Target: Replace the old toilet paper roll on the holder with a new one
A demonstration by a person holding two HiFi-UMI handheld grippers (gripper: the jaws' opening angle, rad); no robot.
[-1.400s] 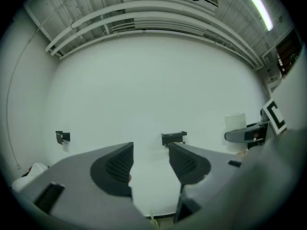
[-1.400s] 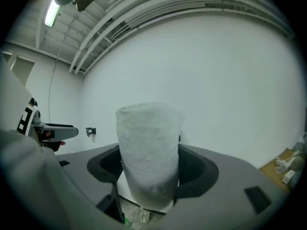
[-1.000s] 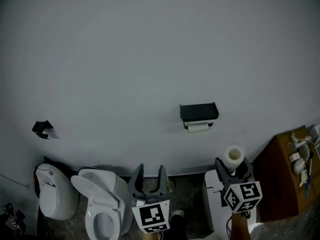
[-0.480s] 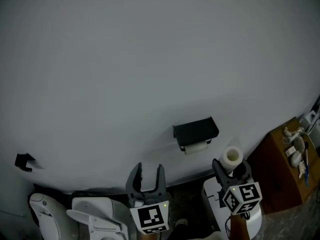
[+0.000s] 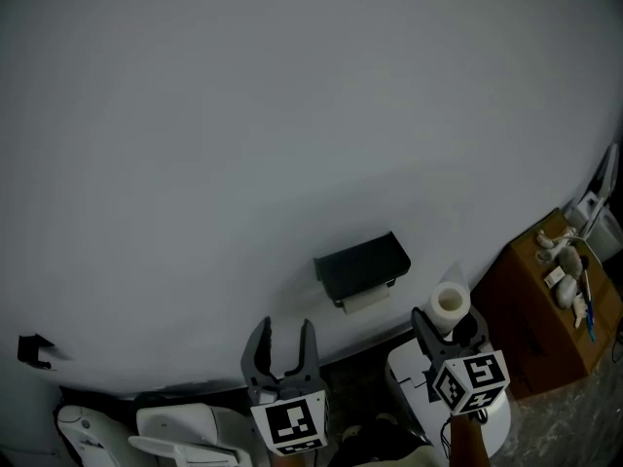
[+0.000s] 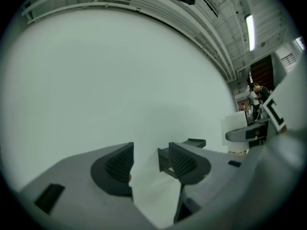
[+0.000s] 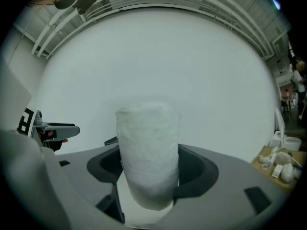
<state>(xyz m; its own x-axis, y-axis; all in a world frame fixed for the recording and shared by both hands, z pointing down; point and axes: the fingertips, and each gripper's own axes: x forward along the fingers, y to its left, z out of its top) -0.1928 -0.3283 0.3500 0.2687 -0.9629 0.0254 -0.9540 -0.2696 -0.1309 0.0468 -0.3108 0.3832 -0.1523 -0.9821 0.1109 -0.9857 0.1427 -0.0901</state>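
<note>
Grey wall, black box-shaped holder (image 5: 362,264) with thin old white roll (image 5: 366,302); right gripper (image 5: 448,321) clasps a full white paper roll (image 5: 451,303), while the empty, spread-jawed left gripper (image 5: 283,331) probably must pull the old one next.

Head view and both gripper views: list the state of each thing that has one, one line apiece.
left gripper: open, nothing between its jaws.
right gripper: shut on the new toilet paper roll.
new toilet paper roll: held upright, not yet on the holder.
holder: mounted on the wall, occupied.
old roll: sitting in the holder, not yet removed.
</note>
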